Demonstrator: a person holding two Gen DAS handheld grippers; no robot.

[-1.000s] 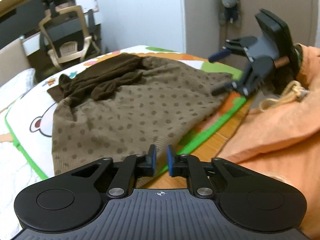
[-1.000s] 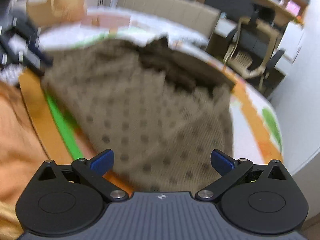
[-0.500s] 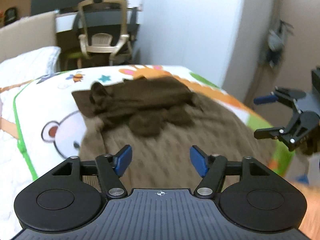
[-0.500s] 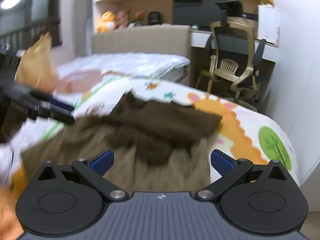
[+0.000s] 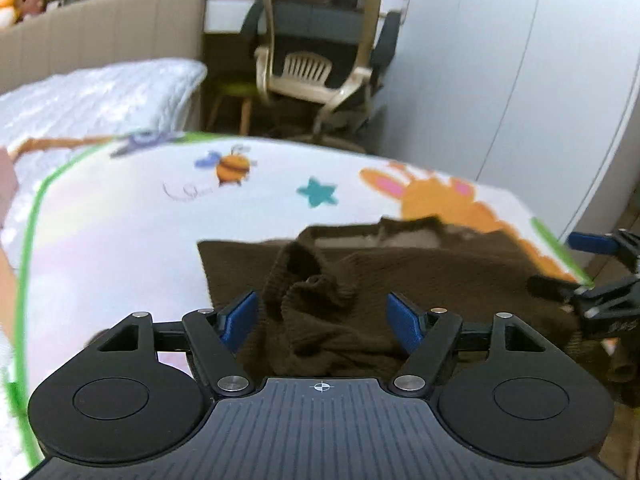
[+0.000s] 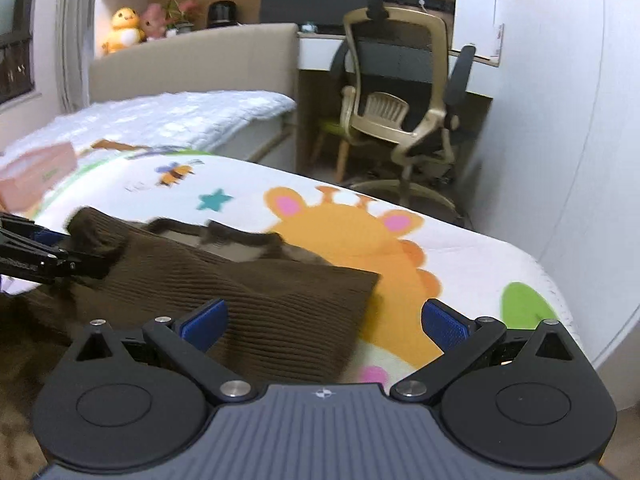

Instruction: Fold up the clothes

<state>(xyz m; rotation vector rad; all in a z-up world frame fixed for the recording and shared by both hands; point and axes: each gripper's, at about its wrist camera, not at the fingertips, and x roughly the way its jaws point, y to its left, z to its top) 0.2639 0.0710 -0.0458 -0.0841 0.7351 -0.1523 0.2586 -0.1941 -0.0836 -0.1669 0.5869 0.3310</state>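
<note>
A dark brown ribbed knit garment (image 5: 420, 272) lies rumpled on the cartoon play mat (image 5: 120, 240). Its neckline faces the far side. My left gripper (image 5: 322, 320) is open, with a bunched fold of the knit between its blue pads (image 5: 240, 316). In the right wrist view the same garment (image 6: 260, 300) lies flat, and its right corner sits between the fingers of my open right gripper (image 6: 324, 324). Each gripper shows in the other's view: the right gripper (image 5: 568, 264) at the garment's right edge, the left gripper (image 6: 76, 250) at its left edge.
The mat covers a bed with a white quilt (image 6: 180, 116) and a beige headboard (image 6: 192, 60). A pink box (image 6: 36, 176) rests at the mat's far left. An office chair (image 6: 400, 100) and desk stand beyond the bed. A white wall (image 5: 500, 80) is on the right.
Both grippers swung from the dotted tan skirt end up to the dark brown knit top. The left gripper went from shut to open. The right stayed open.
</note>
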